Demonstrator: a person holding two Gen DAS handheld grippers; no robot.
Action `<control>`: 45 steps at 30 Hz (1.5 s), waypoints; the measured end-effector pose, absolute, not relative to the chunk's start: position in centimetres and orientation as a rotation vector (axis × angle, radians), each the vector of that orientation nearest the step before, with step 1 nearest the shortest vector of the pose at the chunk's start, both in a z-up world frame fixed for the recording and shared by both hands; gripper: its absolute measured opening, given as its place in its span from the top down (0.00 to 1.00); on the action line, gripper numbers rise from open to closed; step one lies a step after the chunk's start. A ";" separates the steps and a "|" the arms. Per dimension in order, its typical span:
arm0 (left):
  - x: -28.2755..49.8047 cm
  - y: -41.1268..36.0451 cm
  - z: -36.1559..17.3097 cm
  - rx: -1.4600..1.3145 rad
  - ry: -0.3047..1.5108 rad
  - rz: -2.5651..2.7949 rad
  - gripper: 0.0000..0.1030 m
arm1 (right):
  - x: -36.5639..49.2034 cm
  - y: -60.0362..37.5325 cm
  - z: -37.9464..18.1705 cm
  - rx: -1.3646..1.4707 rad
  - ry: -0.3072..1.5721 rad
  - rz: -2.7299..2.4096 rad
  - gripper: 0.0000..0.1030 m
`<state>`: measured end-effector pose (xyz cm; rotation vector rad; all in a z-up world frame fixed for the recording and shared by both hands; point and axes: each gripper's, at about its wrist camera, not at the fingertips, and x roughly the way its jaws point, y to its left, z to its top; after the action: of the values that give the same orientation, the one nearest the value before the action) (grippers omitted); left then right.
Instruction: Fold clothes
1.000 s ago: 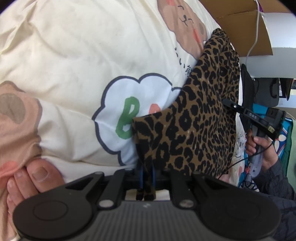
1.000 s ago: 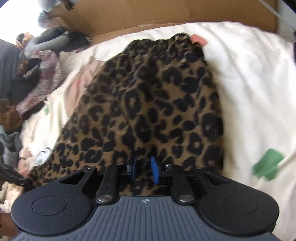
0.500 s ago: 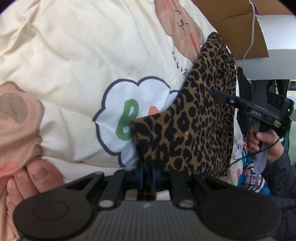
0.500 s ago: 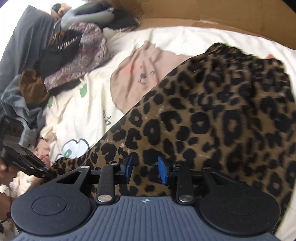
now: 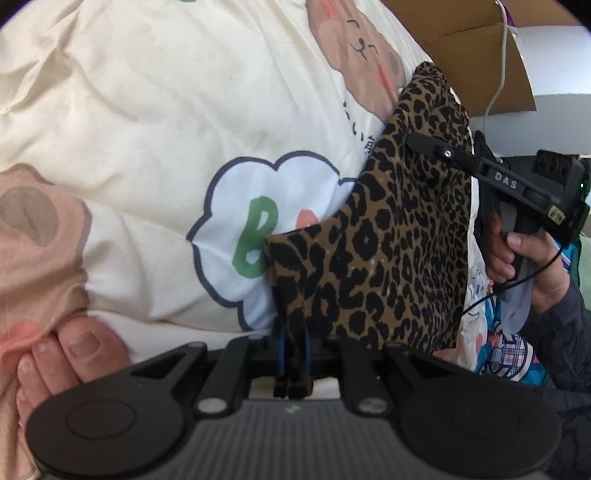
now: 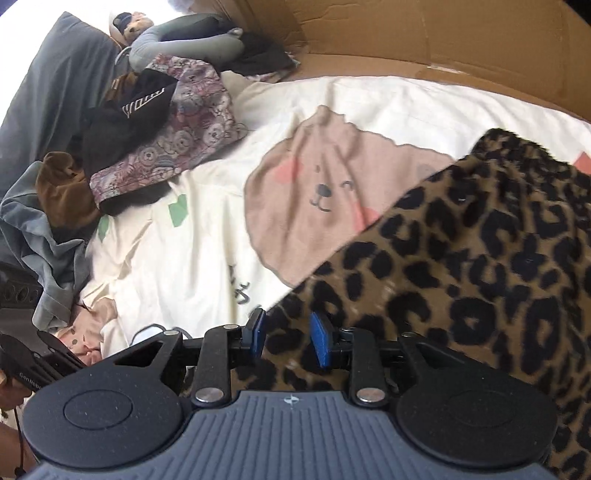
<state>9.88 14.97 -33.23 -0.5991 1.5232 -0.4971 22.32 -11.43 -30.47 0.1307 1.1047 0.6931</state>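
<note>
On the cream bear-print duvet (image 6: 207,236), the left gripper (image 5: 293,354) pinched the brown leopard-print garment (image 5: 388,266); the right gripper (image 6: 290,338) stood parted over it.

Ahead of the left gripper (image 5: 293,354) the cream bedspread (image 5: 155,122) lies bare and wide, room to pass. Bare toes (image 5: 79,345) press into it at the near left, just beside the gripper body. To the right, the leopard-print cloth (image 5: 399,240) and the right gripper (image 5: 421,142) block the way. In the right wrist view, a pile of clothes (image 6: 147,122) crowds the far left edge, and a cardboard wall (image 6: 424,33) closes off the back.
</note>
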 end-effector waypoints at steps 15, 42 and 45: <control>9.6 14.9 -32.7 -0.588 1.524 -0.497 0.91 | 21.3 -8.9 -31.3 -0.006 1.072 0.585 0.70; 9.7 14.3 -33.0 -0.560 1.484 -0.434 0.88 | 18.5 -26.6 -31.5 0.255 1.093 0.368 0.82; 9.8 14.3 -33.0 -0.557 1.485 -0.433 0.88 | 18.1 -28.1 -31.4 0.272 1.084 0.335 0.82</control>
<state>9.78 14.27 -32.96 -0.5570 1.4851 -0.4325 18.09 -28.07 -31.38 0.2715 1.0839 0.3346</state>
